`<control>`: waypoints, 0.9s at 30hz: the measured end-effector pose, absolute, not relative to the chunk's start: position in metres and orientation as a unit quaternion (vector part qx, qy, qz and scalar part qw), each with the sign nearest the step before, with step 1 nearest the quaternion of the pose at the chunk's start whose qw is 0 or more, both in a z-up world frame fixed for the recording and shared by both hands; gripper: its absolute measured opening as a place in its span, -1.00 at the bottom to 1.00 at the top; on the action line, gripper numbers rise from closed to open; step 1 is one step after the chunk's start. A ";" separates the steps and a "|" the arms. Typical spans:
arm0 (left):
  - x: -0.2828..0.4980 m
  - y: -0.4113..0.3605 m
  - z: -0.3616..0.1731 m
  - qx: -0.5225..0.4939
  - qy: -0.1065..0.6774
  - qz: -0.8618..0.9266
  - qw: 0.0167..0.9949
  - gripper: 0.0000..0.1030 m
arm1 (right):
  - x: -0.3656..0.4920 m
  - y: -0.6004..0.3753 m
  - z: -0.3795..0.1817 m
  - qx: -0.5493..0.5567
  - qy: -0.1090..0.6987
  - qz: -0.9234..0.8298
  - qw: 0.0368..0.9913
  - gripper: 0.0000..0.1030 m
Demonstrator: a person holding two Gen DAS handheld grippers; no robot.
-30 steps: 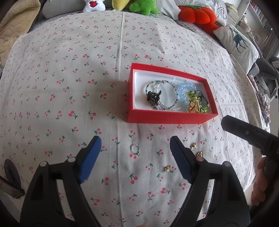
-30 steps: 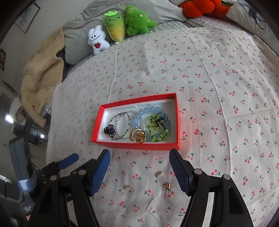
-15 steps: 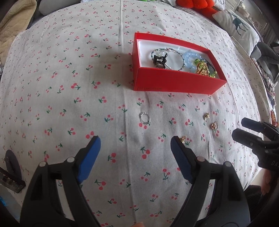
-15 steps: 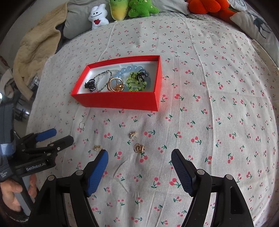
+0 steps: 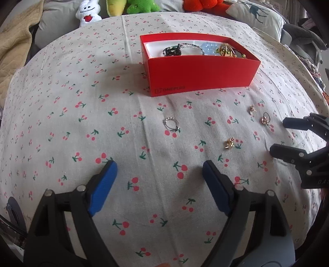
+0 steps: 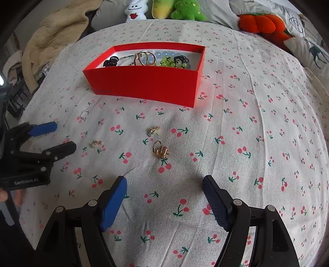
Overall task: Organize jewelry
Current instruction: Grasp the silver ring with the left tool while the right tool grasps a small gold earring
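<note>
Cherry-print bedspread (image 5: 61, 127) fills both views, with plush toys (image 6: 176, 9) lined along the far edge of the bed. Your red box (image 5: 201, 71) sits toward that far edge, already holding bracelets, a black clip and a gold ring. Four loose pieces lie on the spread between the box and the near edge: a silver ring (image 5: 171, 124), a small gold earring (image 5: 229, 143), another small gold piece (image 6: 154, 130) and a gold ring (image 6: 160, 151). Your left tool (image 5: 157, 170) hovers over the spread, jaws wide and opening, nothing between them, the silver ring just beyond its tips. Your right tool (image 6: 164, 184) is opening too, empty, with the gold ring just ahead of its fingers.
</note>
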State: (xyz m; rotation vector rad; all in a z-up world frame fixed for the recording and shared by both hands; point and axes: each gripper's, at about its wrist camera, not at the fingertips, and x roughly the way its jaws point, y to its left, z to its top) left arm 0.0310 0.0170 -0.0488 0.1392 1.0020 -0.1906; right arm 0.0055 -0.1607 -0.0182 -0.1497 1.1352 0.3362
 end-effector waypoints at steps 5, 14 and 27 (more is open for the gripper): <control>0.030 0.024 -0.056 0.063 0.467 -0.087 0.878 1.00 | 0.002 -0.161 -0.025 -0.063 0.514 0.165 0.840 0.79; 0.028 0.023 -0.057 0.062 0.461 -0.083 0.881 1.00 | -0.002 -0.152 -0.033 -0.094 0.500 0.170 0.844 1.00; 0.042 0.011 -0.046 0.080 0.470 -0.120 0.871 0.44 | 0.014 -0.162 -0.024 -0.087 0.495 0.182 0.845 0.42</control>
